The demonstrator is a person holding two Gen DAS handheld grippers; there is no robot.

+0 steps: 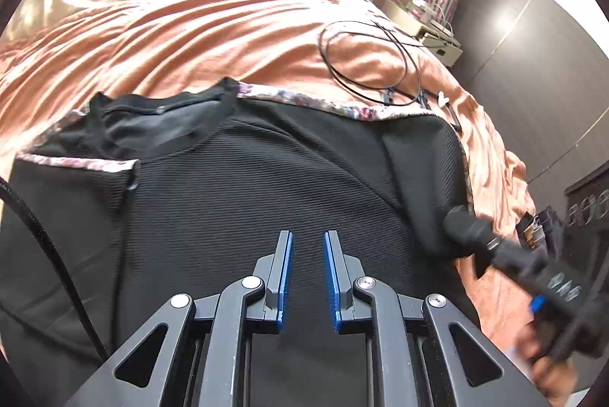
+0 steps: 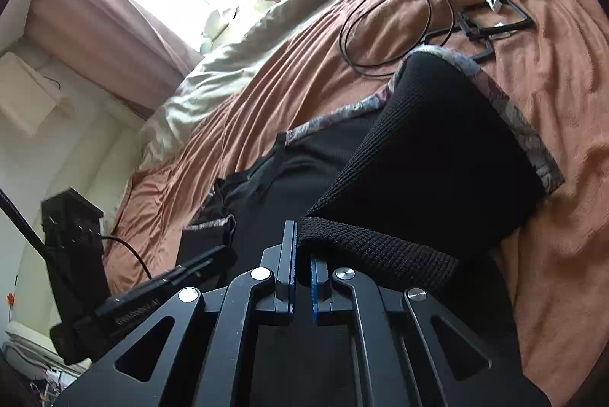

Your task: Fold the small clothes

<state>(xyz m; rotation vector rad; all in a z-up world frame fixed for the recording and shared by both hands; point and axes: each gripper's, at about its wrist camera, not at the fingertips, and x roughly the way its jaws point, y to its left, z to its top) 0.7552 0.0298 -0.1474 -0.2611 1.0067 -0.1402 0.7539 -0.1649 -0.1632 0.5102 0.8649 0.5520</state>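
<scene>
Orange bedspread covers the bed; everything lies on it. Black ribbed top is spread flat, front up, neck hole toward the pillows, long axis running from the neck back toward the person. Floral trim edges the shoulders and sleeves.

Right sleeve: lifted off the bed, arched up and bending in toward the body of the top. Its hem sits between the pads of the right tool, which is clamped down on the knit, almost fully closed. From this tool the body of the top lies ahead and to its left, so the fold line should run along the top's long axis.

Left tool: hovers over the lower middle of the top, pointing steeply down at the cloth. Narrow gap between the blue pads, nothing in it; the fabric under it looks untouched.

Judgement: the right hand is nearer the working edge and carries the fold. The left sleeve, flat at the far side, looks left for the left tool.

Black cable loop lies beyond the shoulder, apart from the top.
</scene>
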